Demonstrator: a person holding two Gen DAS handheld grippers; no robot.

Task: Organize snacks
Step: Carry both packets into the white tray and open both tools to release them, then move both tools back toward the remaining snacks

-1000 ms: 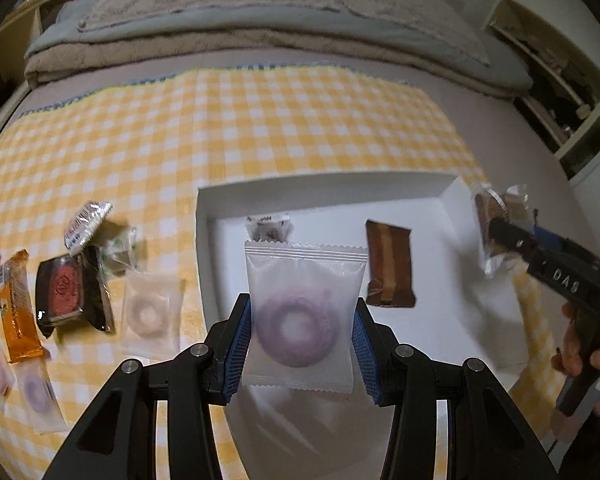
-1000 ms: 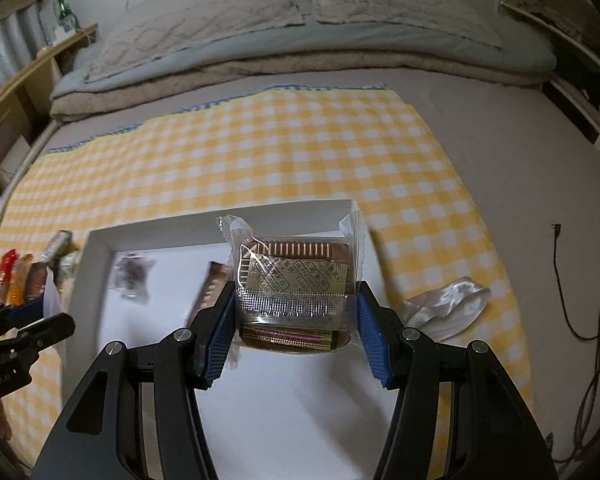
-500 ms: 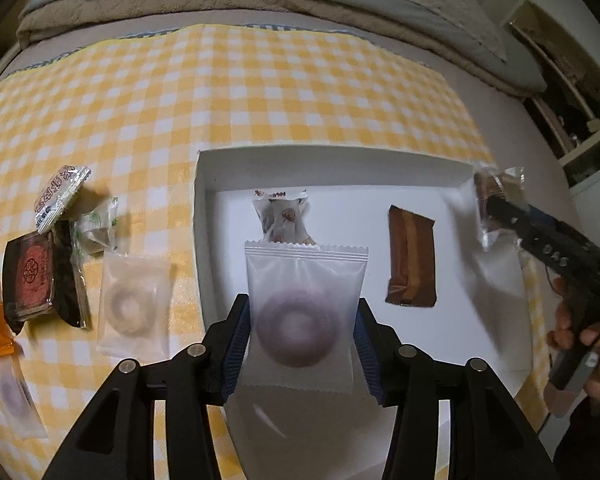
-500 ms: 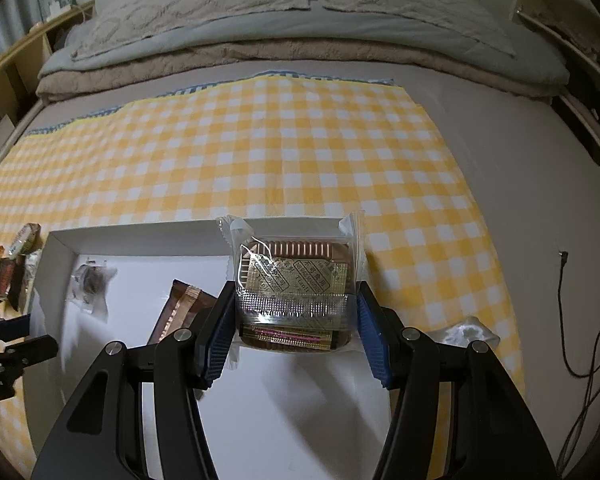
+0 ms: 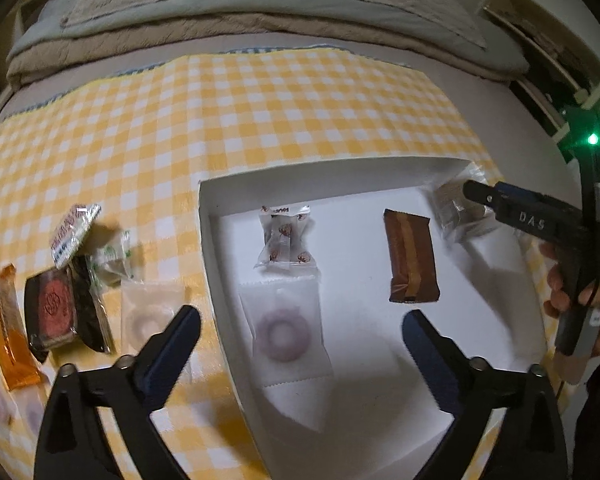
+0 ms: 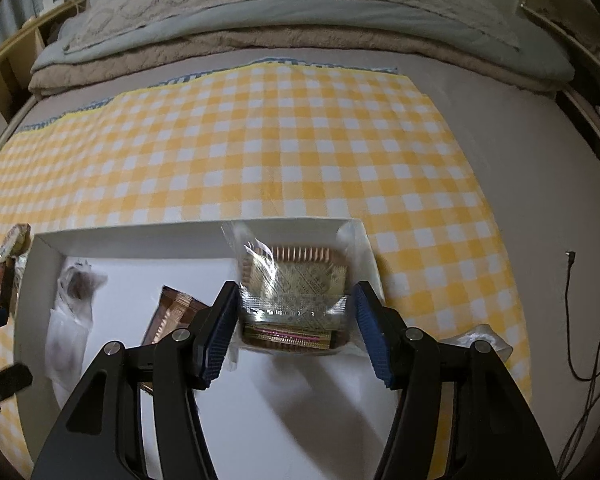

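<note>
Left gripper fingers now spread; donut packet dropped in tray

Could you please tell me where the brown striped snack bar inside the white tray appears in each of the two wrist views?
Left wrist view: the brown striped snack bar lies right of centre, flat on the tray floor.
Right wrist view: the bar is lower left of centre, partly hidden behind the right gripper's left finger.
Shared landmark: the white tray.
</note>
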